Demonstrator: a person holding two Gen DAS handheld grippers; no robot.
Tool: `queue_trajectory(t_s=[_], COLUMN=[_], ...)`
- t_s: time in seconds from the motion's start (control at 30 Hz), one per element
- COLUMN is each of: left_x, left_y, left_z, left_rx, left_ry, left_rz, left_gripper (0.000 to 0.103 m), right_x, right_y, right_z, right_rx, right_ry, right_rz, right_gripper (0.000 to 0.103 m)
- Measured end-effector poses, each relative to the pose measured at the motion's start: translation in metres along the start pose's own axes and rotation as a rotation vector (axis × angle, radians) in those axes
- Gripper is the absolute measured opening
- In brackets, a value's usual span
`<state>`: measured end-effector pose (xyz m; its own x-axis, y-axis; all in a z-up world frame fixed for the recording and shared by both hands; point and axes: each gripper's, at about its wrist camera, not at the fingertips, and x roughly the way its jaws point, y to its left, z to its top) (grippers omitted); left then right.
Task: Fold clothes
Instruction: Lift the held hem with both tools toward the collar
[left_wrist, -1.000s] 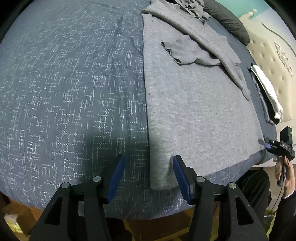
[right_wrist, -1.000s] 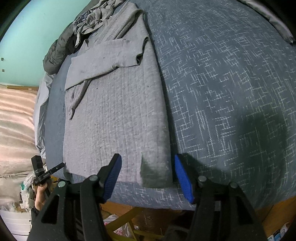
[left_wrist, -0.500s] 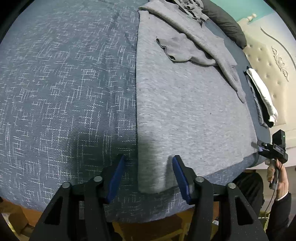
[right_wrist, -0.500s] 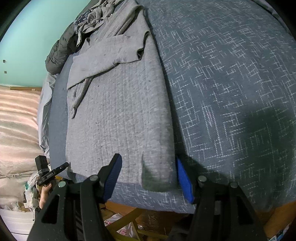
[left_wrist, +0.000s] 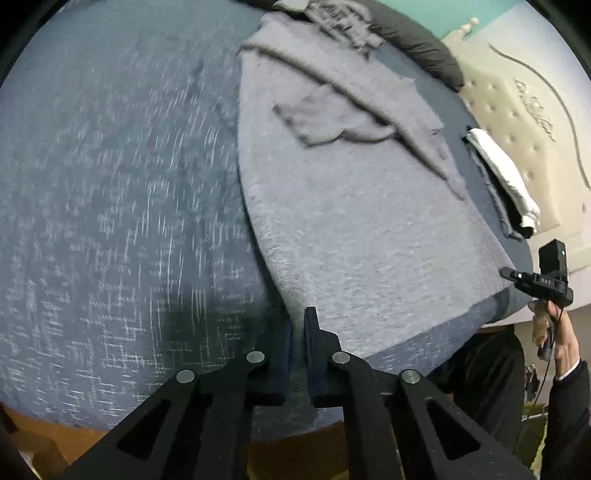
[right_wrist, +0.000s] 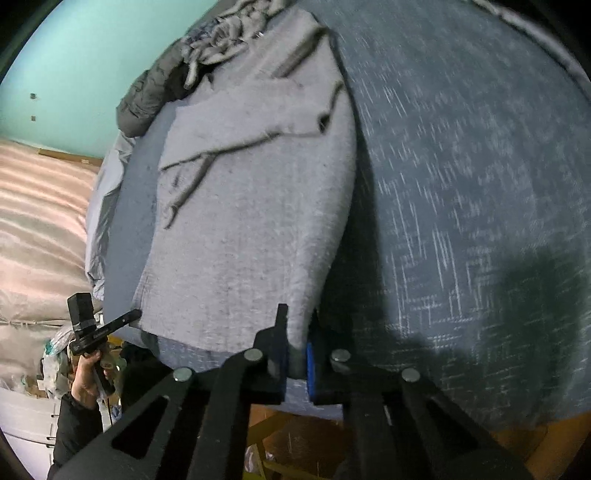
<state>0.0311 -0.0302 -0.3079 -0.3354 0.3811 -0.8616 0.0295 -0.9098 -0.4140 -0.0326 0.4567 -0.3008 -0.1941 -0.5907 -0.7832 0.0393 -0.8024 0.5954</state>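
A grey long-sleeved top (left_wrist: 362, 221) lies flat on the blue patterned bed, sleeves folded across its upper part. It also shows in the right wrist view (right_wrist: 251, 229). My left gripper (left_wrist: 297, 325) is shut on the top's near hem corner, which lifts off the cover. My right gripper (right_wrist: 295, 332) is shut on the other near hem corner, also raised. Each gripper shows in the other's view: the right one (left_wrist: 539, 284) at the far hem corner, the left one (right_wrist: 99, 328) likewise.
The blue bedcover (left_wrist: 110, 221) spreads wide beside the top. A dark jacket and crumpled grey garment (right_wrist: 177, 74) lie at the far end. A folded white and dark stack (left_wrist: 502, 184) sits by the padded headboard (left_wrist: 517, 110). The bed's near edge drops to a wooden frame.
Both grippers have closed on the hem corners of the grey top and started lifting them. Both views are blurred by motion.
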Motion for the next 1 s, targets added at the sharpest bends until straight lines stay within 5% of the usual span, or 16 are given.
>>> queue_trajectory(t_s=[0.53, 1.0], left_x=[-0.129, -0.178], left_y=[-0.011, -0.026], left_z=[-0.004, -0.009], left_rx=[0.108, 0.153], left_ry=[-0.156, -0.222], left_rz=[-0.052, -0.08], left_gripper=[0.005, 0.005], right_x=[-0.092, -0.141], right_y=[0.068, 0.104], right_z=[0.006, -0.003], right_rx=[-0.155, -0.28], right_ry=[-0.192, -0.246], right_rz=[0.074, 0.104], right_gripper=[0.005, 0.005])
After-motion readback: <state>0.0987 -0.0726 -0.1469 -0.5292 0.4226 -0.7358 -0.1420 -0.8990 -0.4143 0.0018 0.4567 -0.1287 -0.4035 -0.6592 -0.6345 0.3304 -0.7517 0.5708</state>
